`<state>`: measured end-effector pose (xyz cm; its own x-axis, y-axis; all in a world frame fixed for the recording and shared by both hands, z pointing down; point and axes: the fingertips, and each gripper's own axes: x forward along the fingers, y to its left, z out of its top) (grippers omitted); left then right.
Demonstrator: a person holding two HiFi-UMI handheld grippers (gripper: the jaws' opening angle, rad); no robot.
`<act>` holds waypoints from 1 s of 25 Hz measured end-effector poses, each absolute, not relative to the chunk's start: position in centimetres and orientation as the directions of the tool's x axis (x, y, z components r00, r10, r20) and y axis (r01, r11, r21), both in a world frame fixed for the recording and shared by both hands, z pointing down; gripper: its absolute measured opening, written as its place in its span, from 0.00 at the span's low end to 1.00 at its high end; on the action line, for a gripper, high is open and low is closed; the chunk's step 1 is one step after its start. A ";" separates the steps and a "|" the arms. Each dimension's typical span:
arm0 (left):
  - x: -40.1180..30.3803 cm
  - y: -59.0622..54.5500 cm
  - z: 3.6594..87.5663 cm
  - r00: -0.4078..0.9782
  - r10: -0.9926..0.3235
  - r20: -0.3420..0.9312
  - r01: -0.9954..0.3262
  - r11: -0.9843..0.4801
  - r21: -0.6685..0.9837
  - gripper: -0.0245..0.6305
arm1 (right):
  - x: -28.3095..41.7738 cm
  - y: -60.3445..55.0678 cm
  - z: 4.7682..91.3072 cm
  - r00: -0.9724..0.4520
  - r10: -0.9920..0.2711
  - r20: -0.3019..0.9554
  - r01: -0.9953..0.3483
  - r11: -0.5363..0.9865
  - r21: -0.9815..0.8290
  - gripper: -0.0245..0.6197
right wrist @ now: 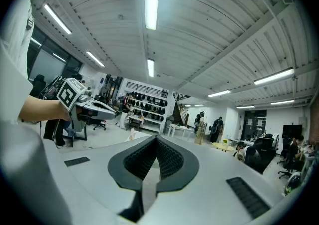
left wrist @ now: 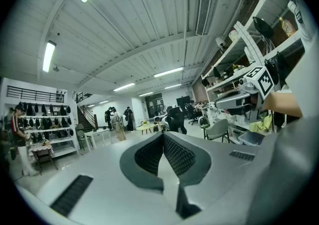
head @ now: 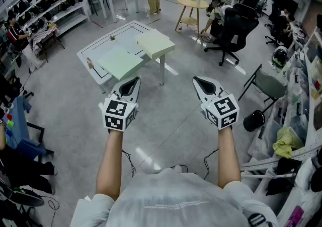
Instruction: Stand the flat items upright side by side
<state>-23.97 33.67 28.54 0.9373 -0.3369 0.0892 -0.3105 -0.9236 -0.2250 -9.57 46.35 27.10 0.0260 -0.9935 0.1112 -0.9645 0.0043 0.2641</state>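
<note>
Two grippers reach out over bare grey floor in the head view. The left gripper (head: pixel 135 79) is at lower left of centre and the right gripper (head: pixel 196 79) at lower right of centre. Both have their jaws pressed together and carry nothing. Open floor lies between them and the white table (head: pixel 93 52) at upper centre. Two pale green flat items lie flat on it. One flat item (head: pixel 121 62) sits at the near corner, and the other flat item (head: pixel 156 44) sits at the right corner and reaches past the edge. Right of the table the room tightens with a black office chair (head: pixel 235 29), a round yellow table (head: pixel 192 3) and a grey folding chair (head: pixel 269 85). Wall shelves (head: pixel 55 4) at upper left hold rows of dark items. Each gripper's cube bears black-and-white square markers. The print on the person's shirt is too faint for us to read.

In the left gripper view we see its ribbed pads meeting with nothing between them. The right gripper hangs at the frame's right and the floor ahead is clear.

In the right gripper view its pads also meet on nothing. The left gripper shows at the left edge, and the shelves stand far behind it.
</note>
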 end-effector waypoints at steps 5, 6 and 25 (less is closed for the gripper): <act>-22.1 33.3 29.2 0.934 -0.341 0.106 -0.312 -0.924 -0.222 0.07 | -7.4 45.9 26.8 0.006 -0.997 0.083 -0.969 0.015 0.245 0.08; -21.7 33.2 29.3 0.932 -0.344 0.112 -0.313 -0.923 -0.223 0.07 | -6.9 45.8 26.7 -0.001 -0.997 0.080 -0.971 0.020 0.240 0.08; -14.4 31.6 33.3 0.881 -0.437 0.182 -0.398 -0.892 -0.215 0.07 | 3.8 44.7 28.7 -0.100 -0.993 0.069 -0.973 0.112 0.199 0.08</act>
<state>-14.40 31.58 33.33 0.8808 -0.4371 0.1819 -0.3982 -0.8918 -0.2147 3.78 44.67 28.69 -0.1004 -0.9926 0.0685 -0.9735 0.1123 0.1992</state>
